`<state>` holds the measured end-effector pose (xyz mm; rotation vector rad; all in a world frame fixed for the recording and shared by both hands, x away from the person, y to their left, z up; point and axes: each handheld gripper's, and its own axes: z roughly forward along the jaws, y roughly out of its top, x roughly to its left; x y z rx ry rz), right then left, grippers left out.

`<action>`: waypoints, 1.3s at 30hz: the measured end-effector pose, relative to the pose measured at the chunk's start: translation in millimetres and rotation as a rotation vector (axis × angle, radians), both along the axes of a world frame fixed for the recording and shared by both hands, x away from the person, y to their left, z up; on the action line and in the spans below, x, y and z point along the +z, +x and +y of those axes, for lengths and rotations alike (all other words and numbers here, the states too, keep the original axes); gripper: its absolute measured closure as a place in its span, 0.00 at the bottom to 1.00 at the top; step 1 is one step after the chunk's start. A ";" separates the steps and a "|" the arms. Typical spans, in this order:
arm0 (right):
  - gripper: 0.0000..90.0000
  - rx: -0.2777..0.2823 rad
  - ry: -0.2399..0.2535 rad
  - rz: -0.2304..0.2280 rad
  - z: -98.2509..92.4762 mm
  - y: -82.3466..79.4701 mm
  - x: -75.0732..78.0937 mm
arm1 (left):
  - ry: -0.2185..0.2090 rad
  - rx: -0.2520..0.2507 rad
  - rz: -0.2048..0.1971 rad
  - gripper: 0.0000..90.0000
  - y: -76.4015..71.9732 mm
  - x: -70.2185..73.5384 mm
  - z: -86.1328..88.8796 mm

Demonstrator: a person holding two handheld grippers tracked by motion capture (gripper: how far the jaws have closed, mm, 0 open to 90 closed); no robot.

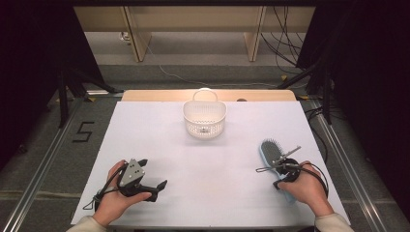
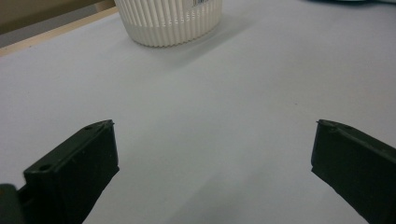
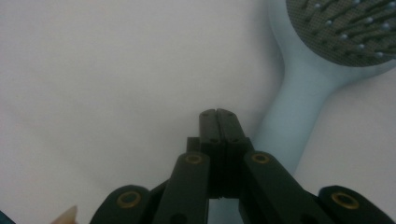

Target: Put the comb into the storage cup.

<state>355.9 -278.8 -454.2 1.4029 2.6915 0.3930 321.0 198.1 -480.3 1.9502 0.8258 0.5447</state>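
A white slatted basket (image 1: 205,118) with a handle stands at the far middle of the white table (image 1: 159,135); its lower wall (image 2: 170,23) rises ahead of my left gripper. A light-blue hairbrush (image 1: 270,151) lies bristles up at the right. Its handle (image 3: 289,107) runs just right of my right gripper (image 3: 218,112), whose jaws are pressed together with nothing between them. In the high view the right gripper (image 1: 280,166) sits over the brush's handle end. My left gripper (image 1: 153,174) rests at the near left, with its jaws (image 2: 212,140) wide apart over bare table.
The table's wooden far edge (image 1: 208,95) borders a grey floor with cables (image 1: 285,48) and stand legs. Dark curtains hang on both sides. A person's hands hold both grippers near the front edge.
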 end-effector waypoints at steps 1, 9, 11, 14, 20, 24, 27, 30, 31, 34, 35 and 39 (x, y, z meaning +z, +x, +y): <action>1.00 0.000 0.000 0.000 0.0 0.0 0.0 | 0.000 0.000 0.001 0.00 0.0 -0.1 -0.1; 0.92 0.008 0.048 -0.038 -3.9 0.2 2.0 | -0.001 0.001 0.000 0.00 -0.3 0.0 -0.8; 0.87 0.009 0.076 -0.095 -5.0 0.6 4.9 | -0.001 0.000 0.000 0.00 0.0 -0.1 -0.4; 0.81 -0.019 0.124 -0.159 -7.7 1.5 10.7 | -0.001 0.000 0.000 0.00 0.0 -0.1 -0.4; 0.56 -0.076 0.145 -0.192 -14.7 1.4 19.3 | -0.001 0.000 -0.001 0.00 -0.1 0.3 -0.4; 0.46 -0.113 0.149 -0.198 -17.8 1.6 22.3 | -0.002 0.001 -0.003 0.00 -0.2 0.4 -0.3; 0.43 -0.136 0.147 -0.192 -20.5 1.9 22.2 | -0.004 -0.001 -0.001 0.00 0.0 0.2 -0.6; 0.37 -0.154 0.145 -0.194 -23.6 3.1 22.1 | -0.004 -0.002 0.000 0.00 0.0 0.0 -1.1; 0.37 -0.154 0.145 -0.194 -23.6 3.1 22.1 | -0.004 -0.003 0.001 0.00 0.1 -0.1 -1.2; 0.34 -0.164 0.134 -0.198 -26.0 4.4 22.0 | -0.004 -0.001 -0.001 0.00 0.1 0.1 -1.0; 0.33 -0.170 0.133 -0.198 -27.3 5.5 22.0 | -0.005 0.000 0.000 0.00 0.3 0.1 -0.9; 0.29 -0.178 0.129 -0.202 -27.7 7.7 21.1 | -0.005 -0.001 0.001 0.00 0.2 -0.1 -0.9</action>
